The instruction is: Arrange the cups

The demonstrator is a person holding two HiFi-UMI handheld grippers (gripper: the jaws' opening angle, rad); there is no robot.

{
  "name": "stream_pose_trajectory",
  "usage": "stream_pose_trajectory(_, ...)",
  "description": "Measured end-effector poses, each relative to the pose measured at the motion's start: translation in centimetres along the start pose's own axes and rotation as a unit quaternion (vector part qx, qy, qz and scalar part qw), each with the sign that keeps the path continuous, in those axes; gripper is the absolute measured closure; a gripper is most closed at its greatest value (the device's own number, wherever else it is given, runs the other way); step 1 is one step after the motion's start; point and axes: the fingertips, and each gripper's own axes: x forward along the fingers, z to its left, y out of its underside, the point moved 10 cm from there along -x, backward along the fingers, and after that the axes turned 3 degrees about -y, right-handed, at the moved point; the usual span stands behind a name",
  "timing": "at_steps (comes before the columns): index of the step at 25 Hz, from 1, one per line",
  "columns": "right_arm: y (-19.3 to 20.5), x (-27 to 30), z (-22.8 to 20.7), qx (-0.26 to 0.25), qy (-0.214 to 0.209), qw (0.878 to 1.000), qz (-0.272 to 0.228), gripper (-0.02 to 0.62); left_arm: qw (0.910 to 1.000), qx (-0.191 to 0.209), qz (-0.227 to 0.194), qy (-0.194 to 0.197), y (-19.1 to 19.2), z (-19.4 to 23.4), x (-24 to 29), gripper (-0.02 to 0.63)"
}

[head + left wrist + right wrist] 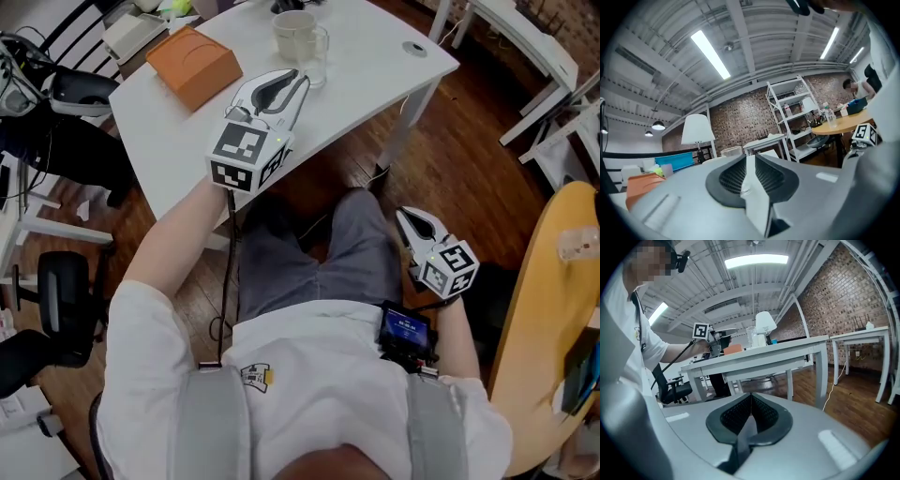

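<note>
Black-white sq. markers [246,148] on L gripper [298,79].

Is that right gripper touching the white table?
Apart. In the head view the right gripper sits by the person's lap, with floor between it and the white table; the right gripper view shows the table standing off ahead.

Dark thing [286,6], possibly a cup, half out of frame on the white table [375,47].
</note>
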Motion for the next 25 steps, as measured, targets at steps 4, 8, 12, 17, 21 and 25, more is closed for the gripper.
stream_pose_trajectory(4,-1.6,-1.0,-1.4,0.002,0.005,1.0,-0.018,0.589,0.9976,-0.057,0.009,0.038,0.4,2.3,-3.3,0.549)
stream_pose_trajectory(8,-3.3,0.6,-1.2,-0.018,-0.018,1.0,-0.012,0.581,0.9926,-0.098,0.036,0.062,1.2,6.5,-8.5,0.549)
stream_pose_trajectory(12,-8.7,4.4,0.5,-0.099,-0.043,0.994,-0.017,0.565,0.9935,-0.086,0.043,0.061,1.4,7.9,-10.5,0.55)
stream_pose_trajectory(17,-16.5,10.2,2.4,-0.189,-0.046,0.981,-0.026,0.521,0.992,-0.087,0.05,0.076,1.6,7.7,-10.0,0.549)
stream_pose_trajectory(21,-21.2,15.4,1.7,-0.202,-0.032,0.979,-0.009,0.419,0.993,-0.08,0.05,0.071,1.9,7.8,-8.8,0.549)
stream_pose_trajectory(25,-23.4,20.2,1.0,-0.208,-0.018,0.978,0.021,0.313,0.9969,-0.049,0.035,0.051,2.0,8.0,-7.3,0.53)
